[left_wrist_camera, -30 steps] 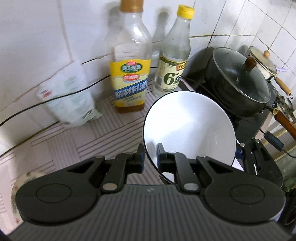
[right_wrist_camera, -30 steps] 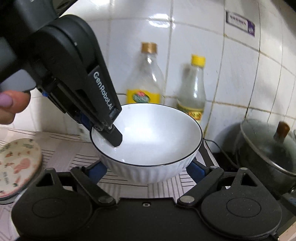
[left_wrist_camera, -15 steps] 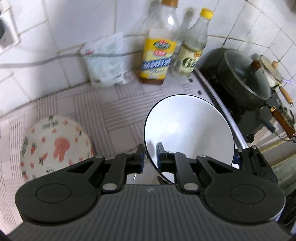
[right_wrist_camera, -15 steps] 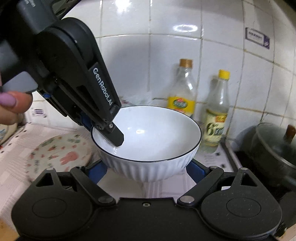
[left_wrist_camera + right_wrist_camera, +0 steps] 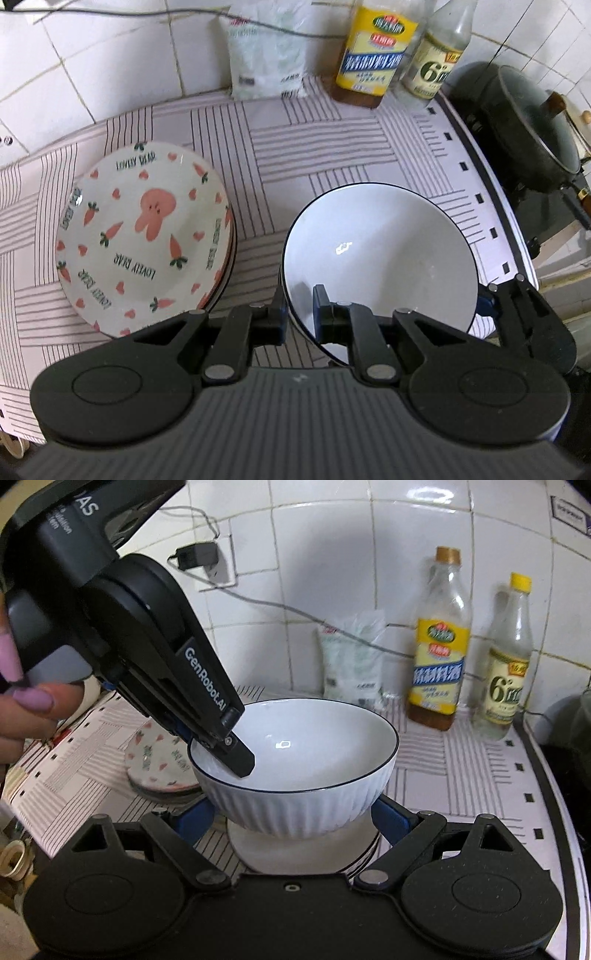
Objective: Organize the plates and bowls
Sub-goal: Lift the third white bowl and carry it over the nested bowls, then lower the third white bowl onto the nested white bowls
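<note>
Since the earlier frames, both grippers have carried the bowl [image 5: 380,254] leftward along the counter [image 5: 332,147], away from the pot [image 5: 532,125] and bottles; the plates [image 5: 144,236] have come fully into the left wrist view.

Counter: covered by a striped liner. In the left wrist view the pot sits at 2 o'clock, the two bottles [image 5: 376,48] at 12 to 1 o'clock against the tiled wall, and a bag [image 5: 266,55] at 12 o'clock.

Plates: a stack with carrot-and-rabbit print, at 9 o'clock of the bowl, near it but apart.

Bowl: white with a dark rim line and ribbed outside. In the right wrist view a second white bowl [image 5: 295,853] shows directly beneath it; whether the two touch cannot be told.

Left gripper [image 5: 298,314]: pinches the bowl's wall at the near rim, one finger inside, one outside.

Right gripper [image 5: 291,812]: spread wide, its blue pads [image 5: 391,818] flank the bowl's lower sides; contact cannot be confirmed.

Step in hand, as judged: nest the held bowl into the lower one.
1. Keep the rim level.
2. Centre the foot over the lower bowl's opening.
3. Lower slowly until seated; avoid rim-to-rim impact.
4. Part the left fingers only once the bowl rests.
5. Withdraw upward, clear of the plates.
</note>
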Motion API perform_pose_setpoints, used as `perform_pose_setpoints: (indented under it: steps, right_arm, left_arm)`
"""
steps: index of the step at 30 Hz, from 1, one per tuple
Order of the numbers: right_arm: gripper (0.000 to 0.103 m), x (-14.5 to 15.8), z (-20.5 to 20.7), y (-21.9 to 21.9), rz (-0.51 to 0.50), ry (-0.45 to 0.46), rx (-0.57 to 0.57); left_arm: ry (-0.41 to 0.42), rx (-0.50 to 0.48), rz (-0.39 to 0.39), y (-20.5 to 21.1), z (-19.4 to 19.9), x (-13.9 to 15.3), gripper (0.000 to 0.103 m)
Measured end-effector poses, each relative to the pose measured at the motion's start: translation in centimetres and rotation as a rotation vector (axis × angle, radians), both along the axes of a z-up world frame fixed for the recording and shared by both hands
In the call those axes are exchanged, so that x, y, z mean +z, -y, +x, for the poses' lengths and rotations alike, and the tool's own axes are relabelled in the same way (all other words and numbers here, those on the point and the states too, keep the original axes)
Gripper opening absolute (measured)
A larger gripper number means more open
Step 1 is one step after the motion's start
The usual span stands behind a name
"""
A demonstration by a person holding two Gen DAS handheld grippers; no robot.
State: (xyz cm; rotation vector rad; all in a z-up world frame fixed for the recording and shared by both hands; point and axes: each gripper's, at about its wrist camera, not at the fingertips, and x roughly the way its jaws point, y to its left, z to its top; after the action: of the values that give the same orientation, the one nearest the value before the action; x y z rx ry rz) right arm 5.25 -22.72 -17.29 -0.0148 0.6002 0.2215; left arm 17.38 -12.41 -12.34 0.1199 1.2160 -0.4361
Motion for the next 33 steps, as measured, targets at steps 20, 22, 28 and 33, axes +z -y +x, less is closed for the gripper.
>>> perform_pose_setpoints:
  steps: [20,22,28,33]
  right_arm:
    - [0.095,-1.1,0.5,-0.7,-0.052,-0.089,0.009]
    - [0.095,-1.1,0.6,-0.7,-0.060,-0.090,0.000]
    - [0.096,-1.2,0.8,-1.3,-0.124,-0.094,-0.010]
    - [0.096,-1.8,0.9,-2.3,-0.247,-0.098,-0.005]
  left_arm:
    - [-0.095,0.007,0.044,0.5,0.8,-2.5,0.015]
    - [-0.095,0.005,0.052,0.7,1.0,-2.6,0.015]
    - [-0.086,0.001,0.067,0.9,1.1,-2.8,0.015]
    - [-0.064,0.003,0.072,0.9,0.7,-3.1,0.015]
